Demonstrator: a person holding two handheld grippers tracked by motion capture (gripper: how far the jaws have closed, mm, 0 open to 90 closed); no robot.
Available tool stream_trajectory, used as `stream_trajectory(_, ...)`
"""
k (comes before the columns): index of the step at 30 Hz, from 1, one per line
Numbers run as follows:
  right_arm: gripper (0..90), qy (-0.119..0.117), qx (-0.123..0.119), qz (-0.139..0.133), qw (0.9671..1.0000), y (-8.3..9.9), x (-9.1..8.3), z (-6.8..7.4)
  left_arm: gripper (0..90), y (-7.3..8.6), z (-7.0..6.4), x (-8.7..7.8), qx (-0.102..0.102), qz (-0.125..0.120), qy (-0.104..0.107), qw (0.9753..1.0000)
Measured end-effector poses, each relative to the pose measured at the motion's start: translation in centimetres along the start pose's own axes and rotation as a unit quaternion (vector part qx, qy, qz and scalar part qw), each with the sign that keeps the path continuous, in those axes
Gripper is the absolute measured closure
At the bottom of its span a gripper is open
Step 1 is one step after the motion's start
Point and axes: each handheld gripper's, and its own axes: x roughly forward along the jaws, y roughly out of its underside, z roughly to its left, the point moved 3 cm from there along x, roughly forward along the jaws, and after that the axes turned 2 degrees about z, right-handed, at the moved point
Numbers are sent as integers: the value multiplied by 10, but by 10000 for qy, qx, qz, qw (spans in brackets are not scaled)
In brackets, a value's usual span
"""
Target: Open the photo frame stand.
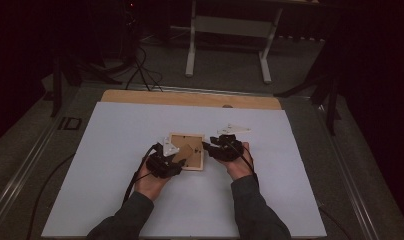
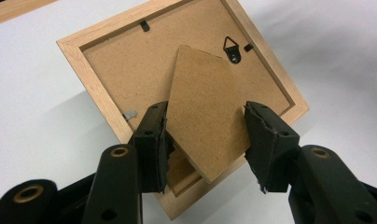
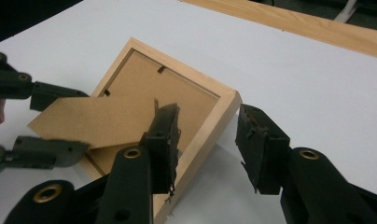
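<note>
- A small wooden picture frame [image 1: 186,151] lies face down on the white table cover [image 1: 115,165], so its brown back [image 2: 130,60] looks up.
- The frame sits near the middle of the table cover, a bit closer to the person than to the far wooden edge [image 1: 190,98].
- A brown cardboard stand [image 2: 205,116] is fixed to the back of the frame and lifts up from it.
- The left gripper [image 2: 206,140] is at the near left corner of the frame. Its two black jaws sit one on each side of the stand.
- One jaw touches the edge of the stand and the other is right at the other edge. The left gripper looks like it is pinching the stand, with its jaws set wide.
- The right gripper [image 3: 207,144] is at the right side of the frame. Its jaws are spread apart.
- One jaw of the right gripper is over the brown back, just inside the wooden rim [image 3: 210,130]. The other jaw is outside the frame, over the table cover. The rim is between them, and a gap shows on the outer side.
- A little black hanger [image 2: 232,49] sits on the back near the top of the stand.
- In the high view both hands hold the grippers on either side of the frame.
</note>
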Motion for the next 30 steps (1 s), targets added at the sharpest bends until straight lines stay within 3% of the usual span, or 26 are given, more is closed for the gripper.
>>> stream_trajectory(20,517,-133,263,350,9990,-10,23,-9,527,6,-7,-3,200,-180,-193,9995)
stream_trajectory(30,477,-482,584,477,9960,-8,32,-11,526,15,-12,-5,494,-395,-336,9974)
